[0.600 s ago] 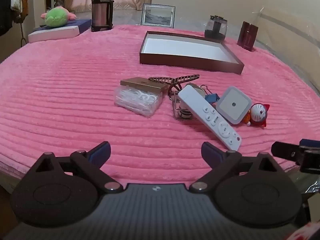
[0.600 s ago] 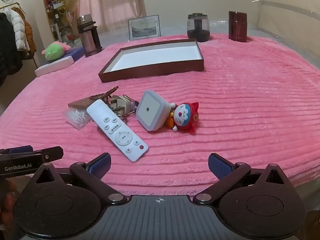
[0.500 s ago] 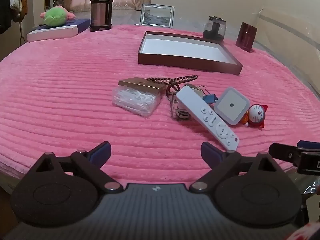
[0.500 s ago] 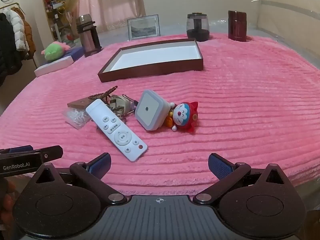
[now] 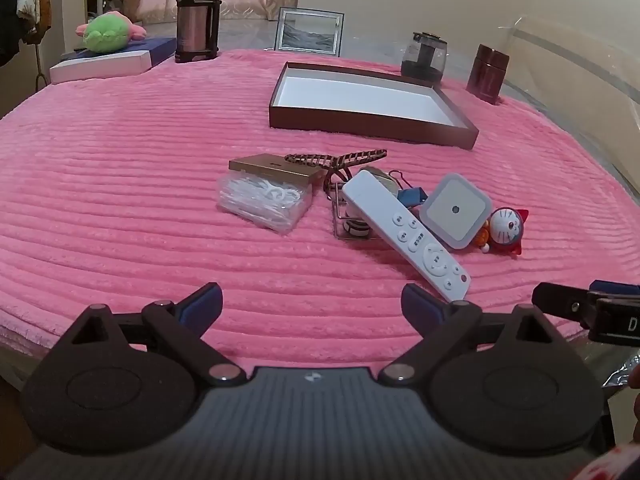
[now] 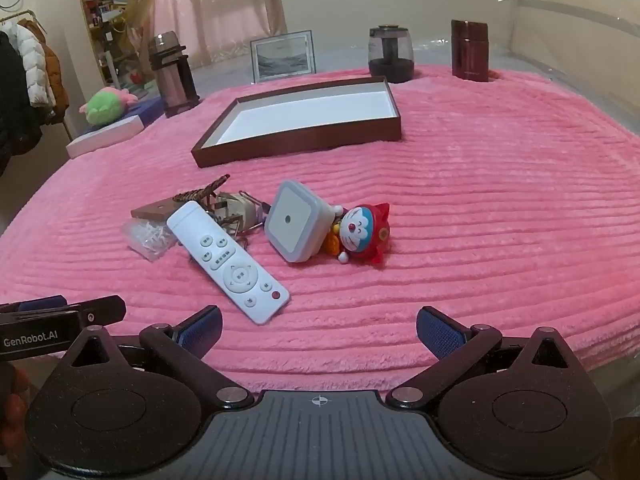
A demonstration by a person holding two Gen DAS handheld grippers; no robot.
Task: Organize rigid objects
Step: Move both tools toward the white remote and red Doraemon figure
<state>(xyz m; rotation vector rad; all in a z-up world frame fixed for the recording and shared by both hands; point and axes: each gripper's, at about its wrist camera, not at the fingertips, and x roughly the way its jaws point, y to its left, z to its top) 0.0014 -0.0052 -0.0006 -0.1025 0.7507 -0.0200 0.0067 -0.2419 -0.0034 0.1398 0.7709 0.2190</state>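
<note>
A heap of small items lies mid-blanket: a white remote (image 5: 404, 236) (image 6: 226, 258), a square white night light (image 5: 457, 210) (image 6: 296, 226), a red cat figurine (image 5: 506, 226) (image 6: 362, 234), a clear bag of white pieces (image 5: 262, 200) (image 6: 150, 236), a brown hair claw (image 5: 336, 160), a blue binder clip (image 5: 412, 196) and a wire-framed item (image 6: 234, 210). Beyond them sits an empty brown tray (image 5: 372, 120) (image 6: 304, 142) with a white floor. My left gripper (image 5: 310, 304) and right gripper (image 6: 318, 326) both hover open near the front edge, holding nothing.
A pink ribbed blanket (image 5: 120, 168) covers the table. At the back stand a thermos (image 5: 196, 12), a picture frame (image 5: 310, 32), a dark jar (image 5: 424, 56), a maroon canister (image 5: 488, 72), and a plush toy (image 5: 108, 34) on a flat box.
Both grippers have barely shifted; the left view has drifted slightly back from the pile. Nothing was picked up or moved.
</note>
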